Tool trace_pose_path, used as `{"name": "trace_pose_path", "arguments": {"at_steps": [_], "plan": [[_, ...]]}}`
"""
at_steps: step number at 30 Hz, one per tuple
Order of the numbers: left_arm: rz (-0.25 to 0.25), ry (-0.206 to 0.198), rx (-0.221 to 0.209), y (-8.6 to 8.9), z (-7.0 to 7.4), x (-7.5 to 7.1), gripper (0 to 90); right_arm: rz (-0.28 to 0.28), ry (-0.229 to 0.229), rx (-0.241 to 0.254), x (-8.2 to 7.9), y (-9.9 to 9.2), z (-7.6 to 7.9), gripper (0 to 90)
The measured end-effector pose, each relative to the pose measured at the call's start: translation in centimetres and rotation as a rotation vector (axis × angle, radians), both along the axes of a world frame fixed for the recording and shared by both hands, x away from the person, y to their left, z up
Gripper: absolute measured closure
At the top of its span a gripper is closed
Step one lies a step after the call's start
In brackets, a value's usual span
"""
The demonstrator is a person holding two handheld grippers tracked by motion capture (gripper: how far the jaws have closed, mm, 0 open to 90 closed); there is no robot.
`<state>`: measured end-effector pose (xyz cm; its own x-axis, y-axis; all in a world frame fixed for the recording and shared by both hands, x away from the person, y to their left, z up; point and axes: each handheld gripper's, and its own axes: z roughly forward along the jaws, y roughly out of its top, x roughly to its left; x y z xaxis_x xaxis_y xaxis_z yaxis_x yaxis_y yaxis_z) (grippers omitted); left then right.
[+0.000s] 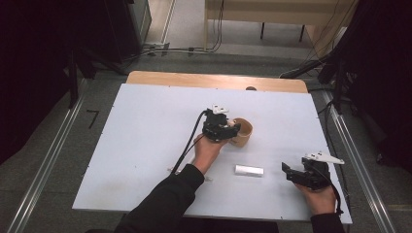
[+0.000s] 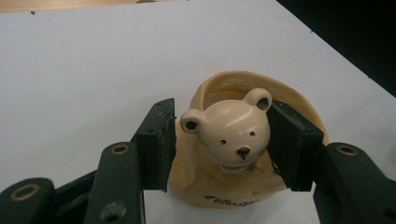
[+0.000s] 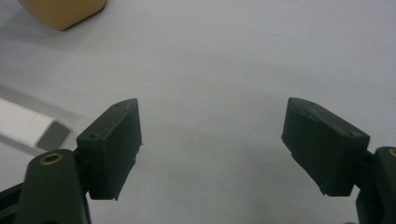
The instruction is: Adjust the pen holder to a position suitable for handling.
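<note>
A tan ceramic cup (image 1: 244, 131) with a bear's head (image 2: 229, 133) rising from it stands near the middle of the white table top (image 1: 145, 145). My left gripper (image 1: 233, 130) reaches it from the left, and its jaws straddle the bear's head (image 2: 222, 112). The right pad lies against an ear, while a thin gap shows at the left pad. My right gripper (image 1: 289, 173) rests low at the table's right front, wide open (image 3: 212, 119) over bare table. The cup's base (image 3: 63, 11) shows at the top left of the right gripper view.
A short white tube (image 1: 249, 171) lies flat between the two hands, with its end (image 3: 28, 128) showing at the left of the right gripper view. The wooden table edge (image 1: 214, 80) runs along the back. Metal rails and dark floor flank the table.
</note>
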<state>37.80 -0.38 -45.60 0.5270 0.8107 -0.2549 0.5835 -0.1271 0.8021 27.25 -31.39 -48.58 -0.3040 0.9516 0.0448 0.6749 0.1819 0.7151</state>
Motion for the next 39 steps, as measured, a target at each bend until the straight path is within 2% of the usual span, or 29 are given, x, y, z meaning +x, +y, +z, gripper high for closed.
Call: {"name": "trace_pose_path", "arguments": {"at_steps": [3, 7, 12, 13, 17, 18, 24, 27, 39], "plan": [[-0.006, -0.014, 0.011, 0.1, 0.2, -0.3, 42.8, -0.002, 0.000, 0.000, 0.0, 0.0, 0.0, 18.3], [-0.002, -0.012, 0.006, 0.5, 0.4, -0.6, 40.5, -0.003, 0.000, -0.001, 0.0, 0.1, 0.0, 18.3], [0.002, -0.017, 0.005, 1.3, 0.7, -1.3, 38.0, -0.001, -0.001, -0.001, 0.0, 0.1, 0.0, 18.5], [0.003, -0.023, 0.007, 1.5, 0.7, -1.4, 35.1, 0.002, -0.002, 0.001, 0.0, 0.1, 0.0, 18.6], [0.011, -0.033, 0.004, 2.2, 0.9, -2.1, 34.8, 0.004, -0.004, 0.004, 0.0, 0.2, 0.0, 18.6], [0.015, -0.037, 0.007, 2.4, 1.0, -2.3, 31.5, 0.006, -0.006, 0.001, 0.0, 0.2, 0.1, 18.6], [0.021, -0.044, -0.009, 3.7, 1.5, -3.5, 28.0, 0.012, -0.008, 0.006, 0.0, 0.4, 0.1, 18.6], [0.024, -0.054, 0.003, 4.1, 1.6, -3.9, 25.1, 0.014, -0.008, 0.007, -0.1, 0.4, 0.1, 18.6], [0.076, -0.063, 0.023, 8.0, 1.3, -5.8, 19.4, 0.018, -0.009, 0.004, -0.1, 0.6, 0.1, 18.6]]}}
